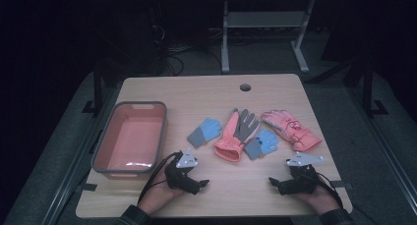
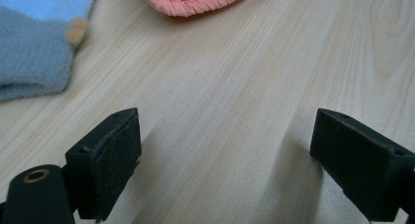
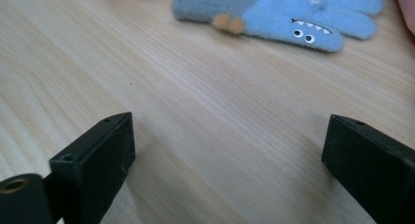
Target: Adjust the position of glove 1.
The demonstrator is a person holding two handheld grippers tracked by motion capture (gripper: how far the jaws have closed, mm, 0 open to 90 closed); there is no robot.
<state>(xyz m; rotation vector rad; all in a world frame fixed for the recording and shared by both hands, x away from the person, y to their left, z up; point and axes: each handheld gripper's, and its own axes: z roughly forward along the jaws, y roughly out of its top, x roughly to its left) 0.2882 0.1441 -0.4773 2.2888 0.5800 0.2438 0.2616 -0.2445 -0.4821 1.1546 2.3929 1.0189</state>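
From the high view, the wooden desk (image 1: 275,185) carries four gloves in a loose row across its middle: a small blue-and-grey glove (image 1: 204,131), a coral glove with grey fingers (image 1: 237,134), a second small blue glove (image 1: 262,143) touching the coral one's cuff side, and a pink padded glove (image 1: 291,128) at 3 o'clock of the row. A coral bin with a grey rim (image 1: 101,145) sits at 9 o'clock of the gloves. The left tool (image 1: 200,182) lies low near the desk's 6 o'clock edge, the right tool (image 1: 273,182) at about 5 o'clock; both are held in hands and grip nothing. In the left gripper view, the jaws stand wide apart over bare wood, with the grey-blue glove (image 2: 34,43) at 10 o'clock and the coral cuff (image 2: 195,1) at 12 o'clock. In the right gripper view, the jaws are likewise spread and empty, and the blue glove with a toothy face (image 3: 288,18) lies at 12 o'clock, well clear of them.
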